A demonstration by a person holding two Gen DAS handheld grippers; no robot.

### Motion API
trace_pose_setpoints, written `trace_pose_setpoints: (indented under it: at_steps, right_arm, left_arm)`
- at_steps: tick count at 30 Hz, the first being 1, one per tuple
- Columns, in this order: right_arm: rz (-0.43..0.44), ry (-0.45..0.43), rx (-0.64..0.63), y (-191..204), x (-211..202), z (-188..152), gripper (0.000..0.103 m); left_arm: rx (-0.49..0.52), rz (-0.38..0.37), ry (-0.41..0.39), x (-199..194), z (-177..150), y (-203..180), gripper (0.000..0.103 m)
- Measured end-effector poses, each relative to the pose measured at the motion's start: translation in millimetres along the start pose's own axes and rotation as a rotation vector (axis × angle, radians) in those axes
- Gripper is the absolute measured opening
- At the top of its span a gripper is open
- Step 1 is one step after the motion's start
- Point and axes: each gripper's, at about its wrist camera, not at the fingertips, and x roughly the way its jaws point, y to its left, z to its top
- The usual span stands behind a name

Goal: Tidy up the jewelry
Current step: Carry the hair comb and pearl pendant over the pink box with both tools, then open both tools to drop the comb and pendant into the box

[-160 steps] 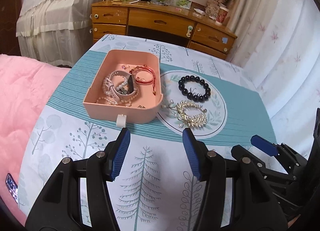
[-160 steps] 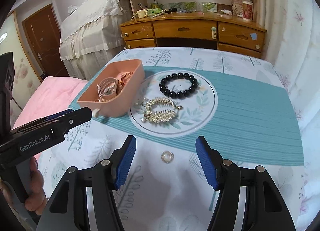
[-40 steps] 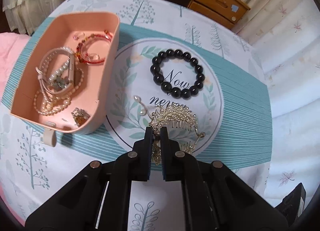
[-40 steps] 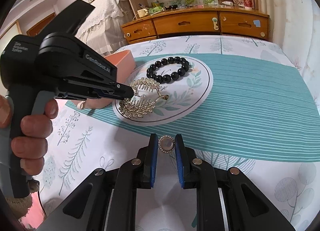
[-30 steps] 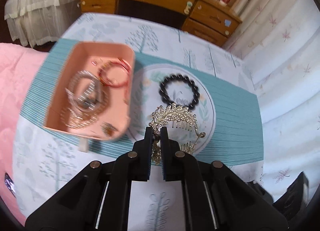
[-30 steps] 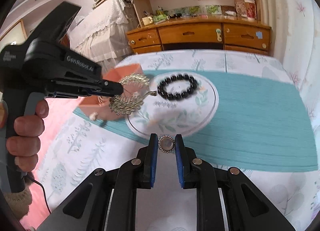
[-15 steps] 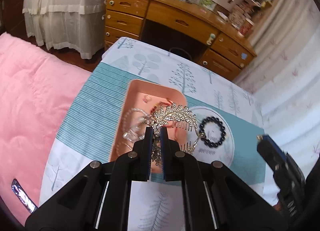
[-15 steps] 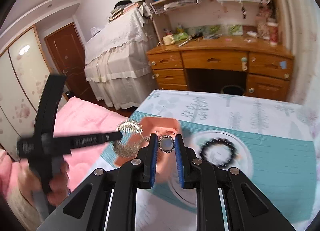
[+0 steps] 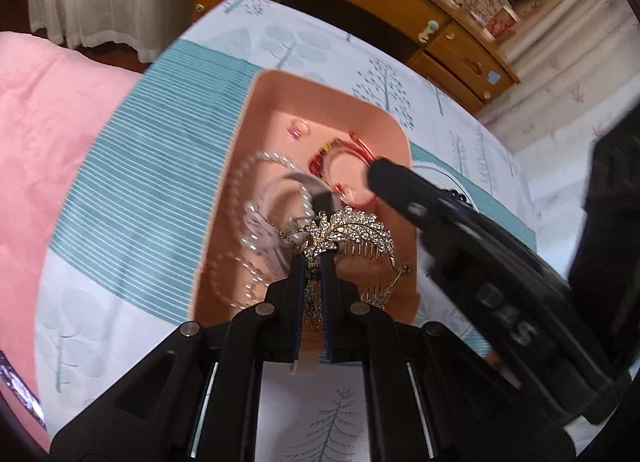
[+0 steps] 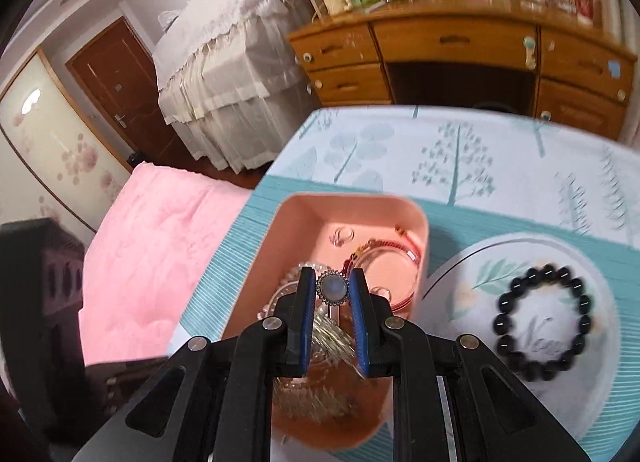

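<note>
Over the tray [image 9: 224, 222], lower centre, my left gripper [image 9: 314, 262] pinches the comb [image 9: 352, 230], right gripper [image 10: 331, 290] the brooch [image 10: 332, 288]; I'd lower before releasing.

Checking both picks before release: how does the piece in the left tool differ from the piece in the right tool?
The left tool pinches a gold hair comb, a wide, leaf-shaped spray of rhinestones with teeth; the right tool clamps a small round ring with one pale stone. The comb spreads well beyond the tool's tips, while the ring fits between its tool's pads. The comb's tool is nearly shut; the ring's stands a little wider. Both hang above the pink tray.
</note>
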Motion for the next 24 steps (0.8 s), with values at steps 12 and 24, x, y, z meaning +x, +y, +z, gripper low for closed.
trace_pose_setpoints:
  at_steps: [12,24]
  right_arm:
    - [0.077,0.020,0.062,-30.2,14.8,-2.4,0.029]
    - [-0.024,-0.015,0.033,-59.1,-66.7,-5.7,0.029]
  left_arm:
    - [-0.016,-0.020,-0.028,-3.8,-1.2,2.9,0.009]
    - [0.053,0.041,-0.128,-47.1,-10.5,-14.7,0.033]
